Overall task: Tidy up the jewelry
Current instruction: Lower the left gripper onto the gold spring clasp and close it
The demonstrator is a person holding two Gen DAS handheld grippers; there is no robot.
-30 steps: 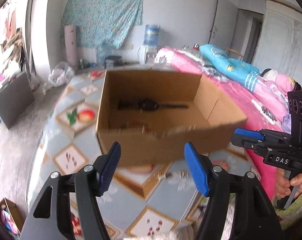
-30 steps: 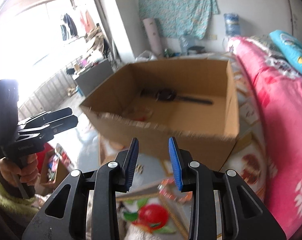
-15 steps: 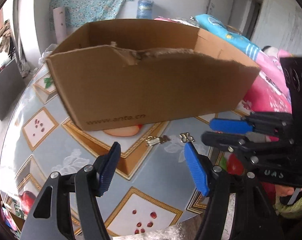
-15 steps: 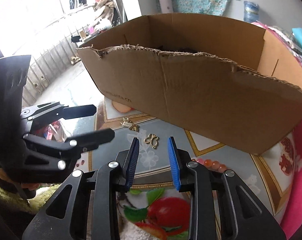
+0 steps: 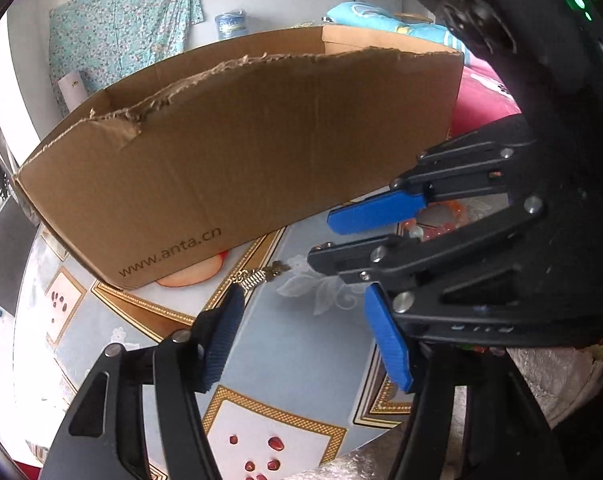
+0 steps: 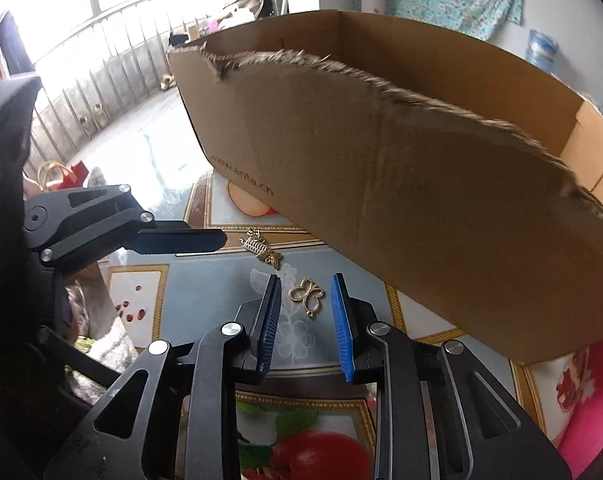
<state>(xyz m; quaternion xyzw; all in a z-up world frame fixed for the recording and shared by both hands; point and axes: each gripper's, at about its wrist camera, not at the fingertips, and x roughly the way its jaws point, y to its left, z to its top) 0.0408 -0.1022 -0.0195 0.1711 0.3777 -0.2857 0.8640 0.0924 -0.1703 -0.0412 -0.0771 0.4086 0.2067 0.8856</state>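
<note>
A gold butterfly-shaped charm (image 6: 307, 297) lies on the table just ahead of my right gripper (image 6: 305, 292), between its open blue pads. A second gold comb-like piece (image 6: 260, 249) lies further on, in front of the cardboard box (image 6: 401, 184). In the left wrist view the same piece (image 5: 261, 276) lies ahead of my left gripper (image 5: 301, 304), which is open and empty. My right gripper (image 5: 333, 240) reaches in from the right there, low over the table. The box (image 5: 229, 160) stands right behind the jewelry.
The table has a glossy fruit-patterned cloth (image 5: 301, 352). Orange-red beads (image 5: 453, 208) show behind the right gripper's fingers. A pink bed (image 5: 481, 96) is to the right. The table edge (image 5: 341, 464) is close below the left gripper.
Both grippers have come down from above the box toward the table in front of it. The right gripper now has the butterfly charm between its open pads.
</note>
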